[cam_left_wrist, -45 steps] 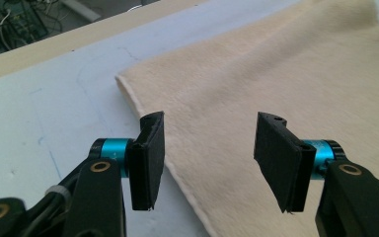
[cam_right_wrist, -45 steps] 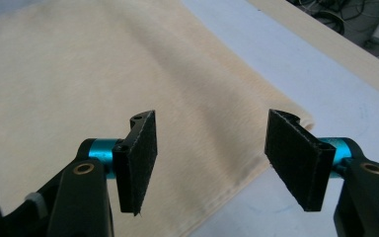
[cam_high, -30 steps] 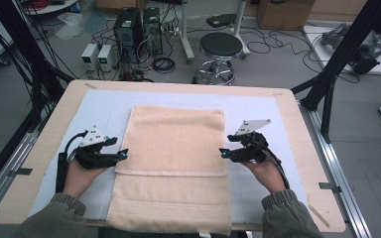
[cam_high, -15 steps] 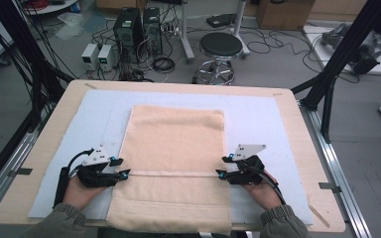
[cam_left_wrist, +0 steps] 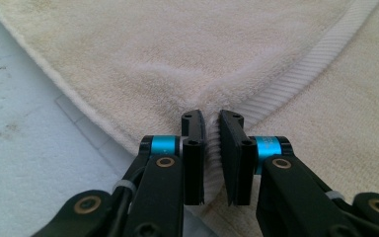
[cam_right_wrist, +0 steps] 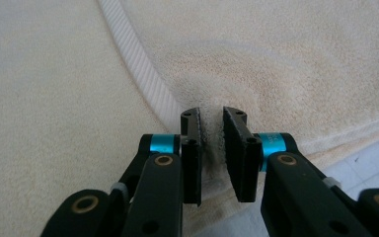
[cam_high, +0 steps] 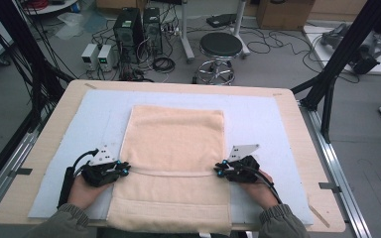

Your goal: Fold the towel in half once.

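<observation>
Both grippers have drawn nearer the person; the left gripper (cam_high: 123,170) and right gripper (cam_high: 219,171) now pinch the towel's (cam_high: 176,144) side edges, apparently ready to fold.

stool (cam_high: 221,45) behind table | computer towers (cam_high: 138,24) on floor | cardboard box (cam_high: 283,11) far right | tangled cables (cam_high: 163,63)
</observation>
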A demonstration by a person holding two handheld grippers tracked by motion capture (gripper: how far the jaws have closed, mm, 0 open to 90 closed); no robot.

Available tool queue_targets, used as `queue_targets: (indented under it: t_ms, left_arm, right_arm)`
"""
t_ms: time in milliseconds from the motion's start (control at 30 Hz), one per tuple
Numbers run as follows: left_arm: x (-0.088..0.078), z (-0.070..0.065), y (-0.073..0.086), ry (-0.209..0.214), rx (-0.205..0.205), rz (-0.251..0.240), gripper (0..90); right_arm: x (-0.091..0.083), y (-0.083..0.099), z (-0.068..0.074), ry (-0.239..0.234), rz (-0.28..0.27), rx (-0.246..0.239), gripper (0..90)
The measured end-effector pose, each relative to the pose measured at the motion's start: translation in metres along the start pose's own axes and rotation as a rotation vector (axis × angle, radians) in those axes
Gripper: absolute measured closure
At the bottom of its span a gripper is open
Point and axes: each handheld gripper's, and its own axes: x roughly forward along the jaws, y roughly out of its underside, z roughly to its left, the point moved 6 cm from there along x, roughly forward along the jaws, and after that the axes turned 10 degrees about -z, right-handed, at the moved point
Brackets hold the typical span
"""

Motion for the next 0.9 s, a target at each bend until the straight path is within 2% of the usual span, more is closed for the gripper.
queue_targets:
  t_ms: [133, 267, 467, 533, 667, 800, 900]
  left_arm:
    - [0.000, 0.002, -0.001, 0.003, -0.024, -0.009, 83.1]
    - [-0.002, 0.003, -0.005, -0.011, -0.018, -0.022, 84.1]
    - [-0.012, 0.006, -0.018, -0.020, -0.050, -0.096, 84.3]
    - [-0.016, 0.006, -0.025, -0.033, -0.042, -0.114, 84.5]
    - [-0.026, 0.003, -0.032, -0.029, -0.030, -0.144, 84.7]
    - [-0.042, -0.009, -0.037, -0.014, -0.017, -0.157, 84.9]
    - [-0.063, -0.032, -0.039, 0.016, 0.021, -0.160, 85.0]
  right_arm:
    - [-0.002, -0.003, -0.002, -0.006, -0.015, 0.002, 82.4]
    - [-0.003, -0.004, -0.002, -0.006, -0.014, 0.001, 83.1]
    - [-0.014, -0.015, -0.006, -0.002, -0.069, 0.016, 83.6]
    - [-0.016, -0.019, -0.004, -0.001, -0.071, 0.003, 83.6]
    - [-0.023, -0.027, 0.001, -0.009, -0.081, -0.005, 83.6]
    - [-0.039, -0.040, 0.013, -0.031, -0.096, -0.029, 83.6]
    - [-0.060, -0.049, 0.030, -0.046, -0.103, -0.059, 83.6]
